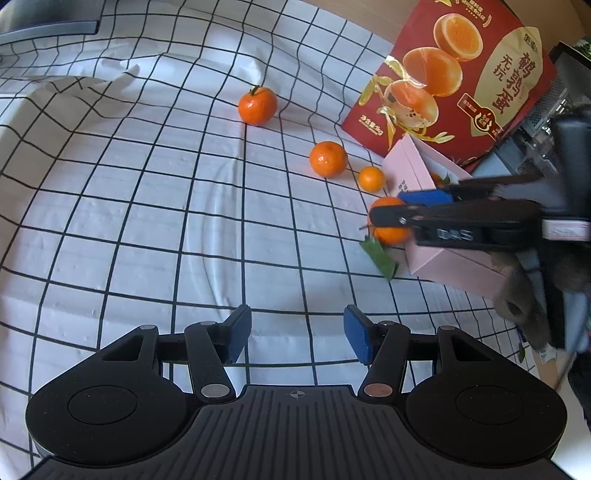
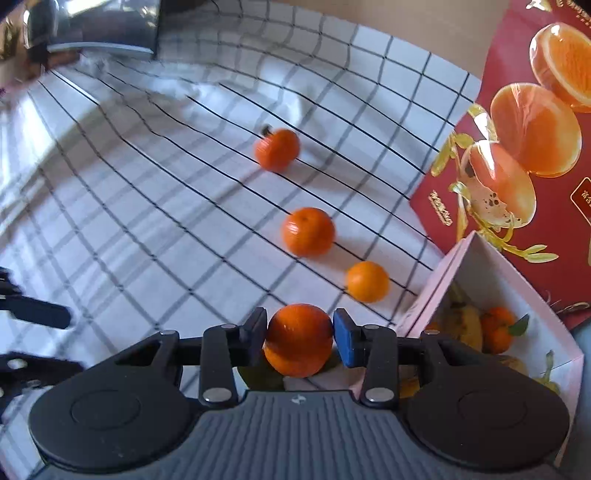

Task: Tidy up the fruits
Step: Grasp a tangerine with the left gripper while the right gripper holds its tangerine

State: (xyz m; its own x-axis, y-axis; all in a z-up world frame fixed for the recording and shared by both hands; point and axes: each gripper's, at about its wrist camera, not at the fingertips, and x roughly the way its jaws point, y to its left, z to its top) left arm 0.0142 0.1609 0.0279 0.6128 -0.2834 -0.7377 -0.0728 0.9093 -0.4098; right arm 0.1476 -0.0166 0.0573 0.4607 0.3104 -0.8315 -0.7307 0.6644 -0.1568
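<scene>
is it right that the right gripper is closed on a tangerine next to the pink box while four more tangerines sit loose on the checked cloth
Not quite: three loose tangerines sit on the checked cloth, not four. The right wrist view shows this. The right gripper is closed on a tangerine beside the pink box.

Likely a home, checked tablecloth (image 1: 147, 206), red egg carton (image 1: 458, 74)

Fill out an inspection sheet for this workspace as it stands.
Surface: white grid-pattern cloth, wrinkled.
Job's things: three loose mandarins in a row on the cloth; a fourth, the leafy mandarin, beside the open pink box, which holds more fruit.
Clutter: red printed carton behind the pink box.
Grippers: left claw open, empty, over the cloth; right claw shut on the leafy mandarin.
Cables: nothing seen.
Surroundings: dark object at the far edge; blurred.
</scene>
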